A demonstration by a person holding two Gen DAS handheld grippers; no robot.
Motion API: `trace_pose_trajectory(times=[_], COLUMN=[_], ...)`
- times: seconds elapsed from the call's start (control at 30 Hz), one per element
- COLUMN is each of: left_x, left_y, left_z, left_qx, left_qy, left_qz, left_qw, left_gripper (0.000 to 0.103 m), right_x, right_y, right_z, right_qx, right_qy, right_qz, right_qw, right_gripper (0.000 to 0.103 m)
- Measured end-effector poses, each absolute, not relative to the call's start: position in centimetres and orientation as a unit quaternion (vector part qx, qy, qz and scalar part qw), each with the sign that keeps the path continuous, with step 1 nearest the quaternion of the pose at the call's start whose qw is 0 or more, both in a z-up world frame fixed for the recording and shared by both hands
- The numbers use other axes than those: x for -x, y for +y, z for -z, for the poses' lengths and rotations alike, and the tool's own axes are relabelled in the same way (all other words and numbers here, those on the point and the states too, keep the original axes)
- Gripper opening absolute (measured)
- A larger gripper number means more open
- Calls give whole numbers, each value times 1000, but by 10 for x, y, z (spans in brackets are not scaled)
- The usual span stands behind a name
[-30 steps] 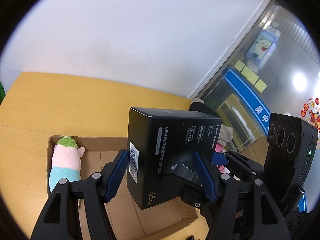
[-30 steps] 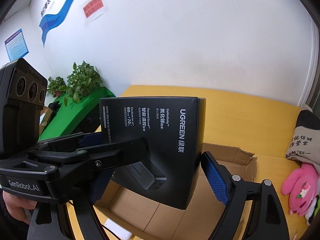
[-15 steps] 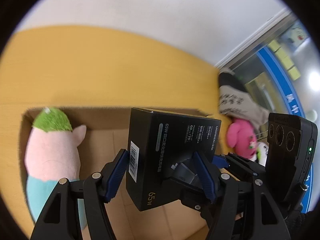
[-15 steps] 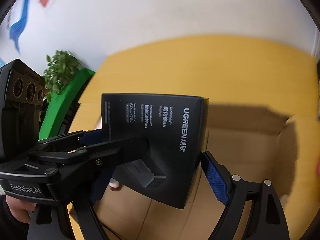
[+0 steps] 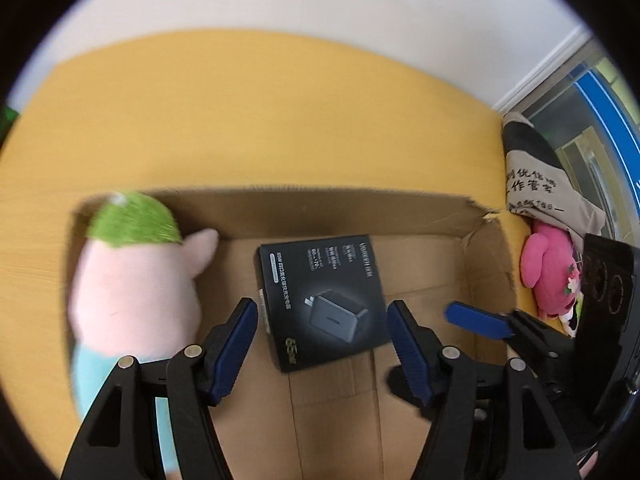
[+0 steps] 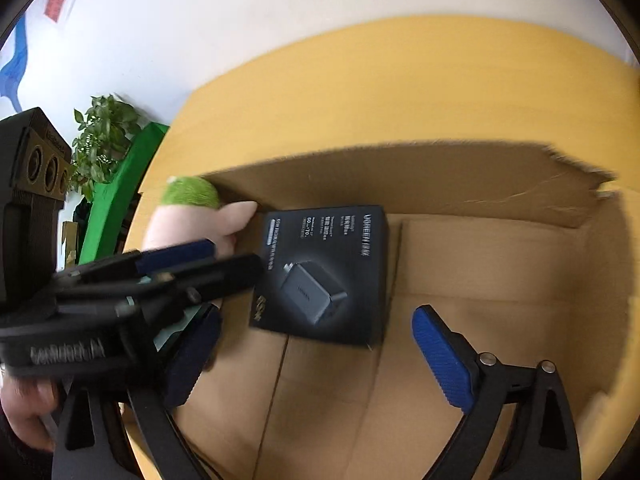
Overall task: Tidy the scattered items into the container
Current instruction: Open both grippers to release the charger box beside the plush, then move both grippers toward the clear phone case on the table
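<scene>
A black charger box [image 5: 324,300] lies flat on the floor of the open cardboard box [image 5: 360,208]; it also shows in the right wrist view [image 6: 324,276]. A pink plush with a green cap [image 5: 136,280] lies at the carton's left end, also seen in the right wrist view [image 6: 192,216]. My left gripper [image 5: 320,344] is open and empty just above the charger box. My right gripper [image 6: 316,356] is open and empty over the carton [image 6: 500,200]. Both views are blurred.
The carton sits on a yellow table [image 5: 240,100]. A pink plush toy [image 5: 552,276] and a printed cloth bag [image 5: 536,184] lie right of the carton. A green-covered stand and plants [image 6: 108,148] are far left.
Both grippers, which held the charger box together above the carton, have tilted down, opened and let it go. The box now lies on the carton floor.
</scene>
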State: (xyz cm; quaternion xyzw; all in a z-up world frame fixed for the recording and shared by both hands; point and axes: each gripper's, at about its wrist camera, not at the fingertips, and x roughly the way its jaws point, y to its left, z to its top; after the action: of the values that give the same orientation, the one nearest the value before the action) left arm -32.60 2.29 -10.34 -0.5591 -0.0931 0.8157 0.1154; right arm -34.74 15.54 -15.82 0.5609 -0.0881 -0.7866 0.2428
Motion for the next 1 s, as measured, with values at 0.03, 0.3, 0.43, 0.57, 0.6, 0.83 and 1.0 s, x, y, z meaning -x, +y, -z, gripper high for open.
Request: trace_pose_trajectory(times=[0.03,0.3,0.43,0.57,0.6,0.83,1.0], left_x=[317,217,171,136,127,80,51], left_y=[23,48,67,77,79,81,67], left_z=[91,-1,-23,-42,-47,-57,-34], left_qx=[550,479,478,452,447,456,484], left_qy=[-88,-10,20,30,29,14,-12], left_qz=[-823,-869,-872,-888,-891,-886,-871], left_qw=[113,123,104,74,75,84,84], left_gripper=[68,4,29,84,84,84,84], right_x=[339,239,195,149,138,82,46], right_y=[160,194,224,250,252,273,274], right_z=[147,45,16,-16,-23,-28,1], right_qx=[-554,-483,-485,-452,-446,-453,-484], right_qy=[-84,-37,-52,-72,-70,-88,-70], right_qz=[792,840,847,867,870,865,851], right_qw=[243,243,211,196,198,197,192], right_gripper=[98,4,37,103,103,103,103])
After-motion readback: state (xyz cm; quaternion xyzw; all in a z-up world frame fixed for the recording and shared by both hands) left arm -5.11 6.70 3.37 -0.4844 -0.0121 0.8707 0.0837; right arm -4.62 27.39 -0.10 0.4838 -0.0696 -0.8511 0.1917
